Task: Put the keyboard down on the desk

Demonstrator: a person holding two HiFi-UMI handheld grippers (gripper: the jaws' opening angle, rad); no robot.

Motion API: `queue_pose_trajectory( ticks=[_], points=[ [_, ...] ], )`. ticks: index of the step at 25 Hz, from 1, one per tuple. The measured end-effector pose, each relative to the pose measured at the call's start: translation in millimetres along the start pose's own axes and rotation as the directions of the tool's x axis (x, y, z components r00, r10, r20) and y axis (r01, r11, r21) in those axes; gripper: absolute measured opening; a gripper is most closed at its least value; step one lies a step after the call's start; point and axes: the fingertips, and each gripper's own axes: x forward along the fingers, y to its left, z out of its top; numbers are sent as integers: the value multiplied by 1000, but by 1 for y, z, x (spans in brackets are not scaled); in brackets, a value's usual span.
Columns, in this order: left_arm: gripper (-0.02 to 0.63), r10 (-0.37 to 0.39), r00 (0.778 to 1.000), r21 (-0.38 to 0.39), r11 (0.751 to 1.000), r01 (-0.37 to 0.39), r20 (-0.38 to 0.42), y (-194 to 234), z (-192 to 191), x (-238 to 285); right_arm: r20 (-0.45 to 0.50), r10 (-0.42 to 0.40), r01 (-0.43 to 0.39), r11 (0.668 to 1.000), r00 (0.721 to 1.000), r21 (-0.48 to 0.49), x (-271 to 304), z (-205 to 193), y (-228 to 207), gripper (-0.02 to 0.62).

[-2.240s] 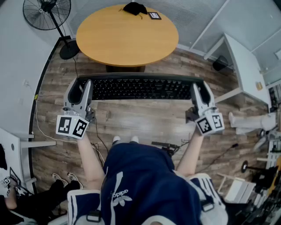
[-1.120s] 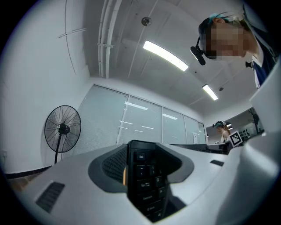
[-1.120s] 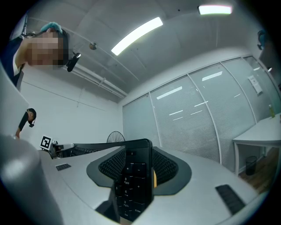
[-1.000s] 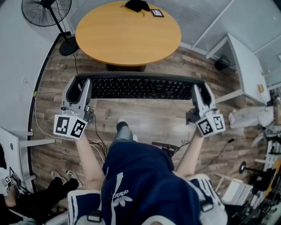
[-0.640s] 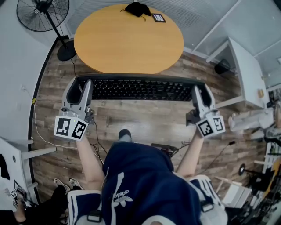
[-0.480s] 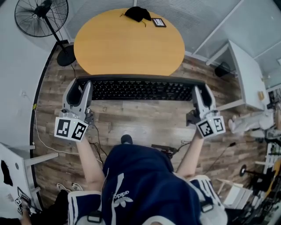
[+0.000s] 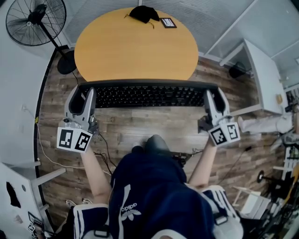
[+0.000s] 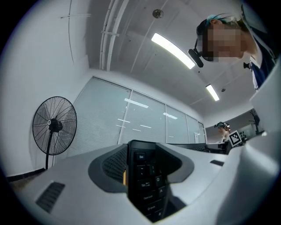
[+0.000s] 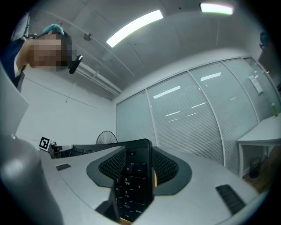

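Note:
A long black keyboard point(image 7: 147, 95) is held level in the air in the head view, just short of the near edge of a round wooden desk point(image 7: 135, 44). My left gripper point(image 7: 86, 95) is shut on its left end, where the keys point(image 8: 145, 182) show between the jaws in the left gripper view. My right gripper point(image 7: 209, 98) is shut on the right end; in the right gripper view the number-pad keys point(image 9: 134, 182) sit between its jaws. The keyboard's far edge overlaps the desk's rim in the picture.
A black cloth point(image 7: 144, 13) and a small card point(image 7: 167, 22) lie at the desk's far edge. A standing fan point(image 7: 35, 25) is at the left, a white table point(image 7: 261, 74) at the right. Cables point(image 7: 100, 151) run over the wood floor below.
The desk has come nearer: the keyboard's far edge now meets the desk's near rim in the view. Both grippers keep their hold on the ends.

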Motion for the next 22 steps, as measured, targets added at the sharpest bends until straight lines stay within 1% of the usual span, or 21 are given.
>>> queue_pose_trajectory(
  ticks=[5, 9, 12, 15, 20, 22],
  points=[
    [195, 18, 1000, -2, 1000, -18, 9, -1, -3, 1, 3, 8, -8, 1000, 1000, -7, 4, -2, -6, 179],
    [195, 33, 999, 13, 999, -33, 21, 4, -5, 6, 17, 30, -30, 1000, 999, -1, 19, -5, -9, 179],
    [195, 37, 999, 10, 999, -38, 11, 9, -7, 13, 10, 29, -29, 1000, 1000, 10, 26, -11, -15, 179],
    [195, 30, 999, 2, 1000, -30, 15, 5, -3, 7, 8, 22, -22, 1000, 1000, 7, 15, -7, -11, 179],
    [195, 8, 999, 2, 1000, -9, 50, -18, 7, -29, 24, 23, -22, 999, 999, -29, -27, 13, 13, 179],
    [195, 11, 998, 2, 1000, -11, 60, -25, 7, -31, 26, 28, -27, 999, 999, -39, -32, 16, 10, 179]
  ],
)
